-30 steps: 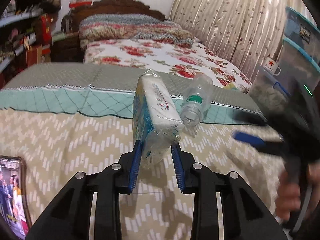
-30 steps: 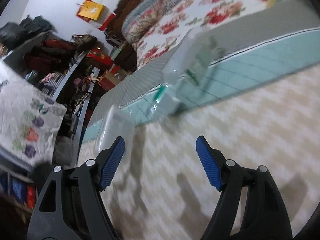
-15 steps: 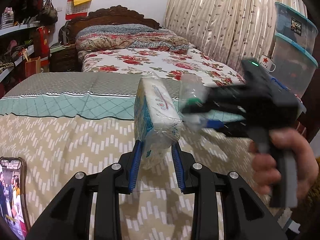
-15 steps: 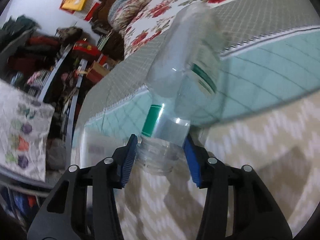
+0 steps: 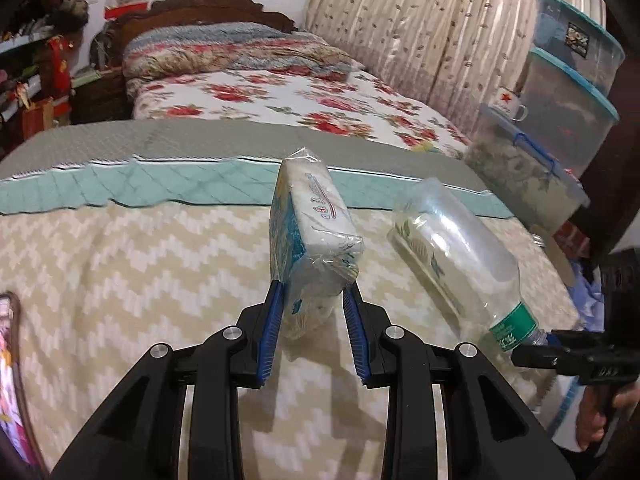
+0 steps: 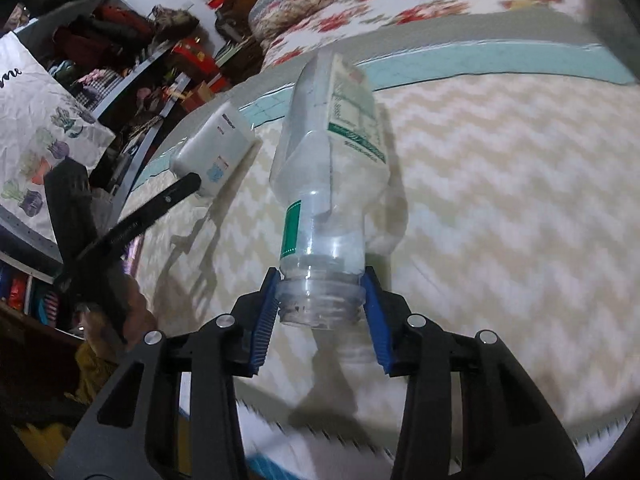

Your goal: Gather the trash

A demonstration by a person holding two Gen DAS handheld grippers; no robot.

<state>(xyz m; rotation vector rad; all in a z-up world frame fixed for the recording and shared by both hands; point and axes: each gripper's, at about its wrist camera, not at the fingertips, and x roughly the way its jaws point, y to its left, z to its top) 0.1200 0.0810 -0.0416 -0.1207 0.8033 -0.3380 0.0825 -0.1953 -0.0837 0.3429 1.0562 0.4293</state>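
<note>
My left gripper (image 5: 312, 304) is shut on a plastic-wrapped tissue pack (image 5: 312, 232), which stands up out of the jaws above the zigzag bedspread (image 5: 120, 264). My right gripper (image 6: 320, 300) grips the threaded neck of an empty clear plastic bottle (image 6: 332, 160) with a green label band. Its jaws are still closing, and both pads press on the neck. The left wrist view has the bottle (image 5: 452, 248) slanting over the bed's right side, with the right gripper (image 5: 544, 344) at its mouth. The tissue pack (image 6: 216, 148) also shows at the left of the right wrist view.
A phone or picture (image 5: 8, 360) lies at the bedspread's left edge. Stacked lidded storage boxes (image 5: 568, 92) and a mug (image 5: 508, 102) stand to the right, by the curtain. A floral bed (image 5: 280, 96) lies behind. Cluttered shelves (image 6: 120, 40) and a printed white bag (image 6: 36, 120) stand left.
The right gripper swung in over the bed, closed on the bottle's neck and drew it off to the right. The left gripper kept the tissue pack and shifted slightly.
</note>
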